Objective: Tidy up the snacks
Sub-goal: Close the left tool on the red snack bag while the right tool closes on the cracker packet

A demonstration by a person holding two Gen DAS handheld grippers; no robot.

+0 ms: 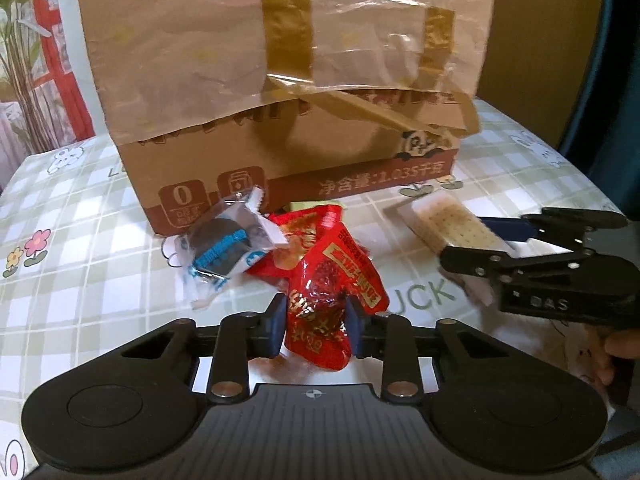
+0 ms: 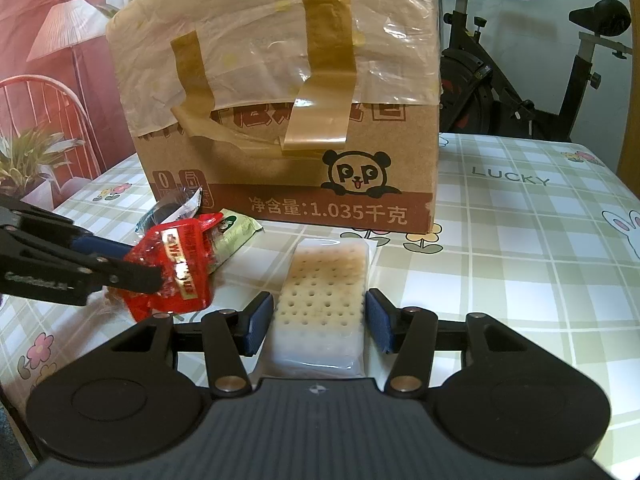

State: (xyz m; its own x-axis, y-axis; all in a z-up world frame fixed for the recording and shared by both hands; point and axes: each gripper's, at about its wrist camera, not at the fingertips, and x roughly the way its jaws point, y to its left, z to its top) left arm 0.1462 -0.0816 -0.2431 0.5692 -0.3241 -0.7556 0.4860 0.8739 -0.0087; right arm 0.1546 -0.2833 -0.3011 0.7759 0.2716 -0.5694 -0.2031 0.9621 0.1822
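Cutting off the top of the box (image 1: 280,140) at the frame edge in both views; hiding its inside entirely, so not telling what is lying in it; blurring part of its front print behind a sheet of film (image 2: 260,68) and strips of brown tape (image 2: 328,60), one strip peeling loose at its lower end.

Gripping a red packet (image 1: 320,308) in the left claw (image 1: 316,320), both blue pads pressing into its crinkled sides; covering the packet's lower end behind the claw body; showing gold print on it, too small for reading.

Closing the right claw (image 2: 319,320) on a cracker pack (image 2: 324,296), pads touching its long sides; hiding the near end of the pack under the claw body; not showing whether the pack is resting on the counter (image 2: 520,260) or lifted off it.

Lying just in front of the box, a dark cookie pack (image 1: 224,248) in clear wrap, touching the red packet's far edge; peeking out behind the red packet in the right view, a green pack (image 2: 236,236), mostly covered.

Standing beyond the counter, an exercise bike (image 2: 520,60), partly cut off by the box; showing at the left edge, a plant (image 1: 20,60), blurred.
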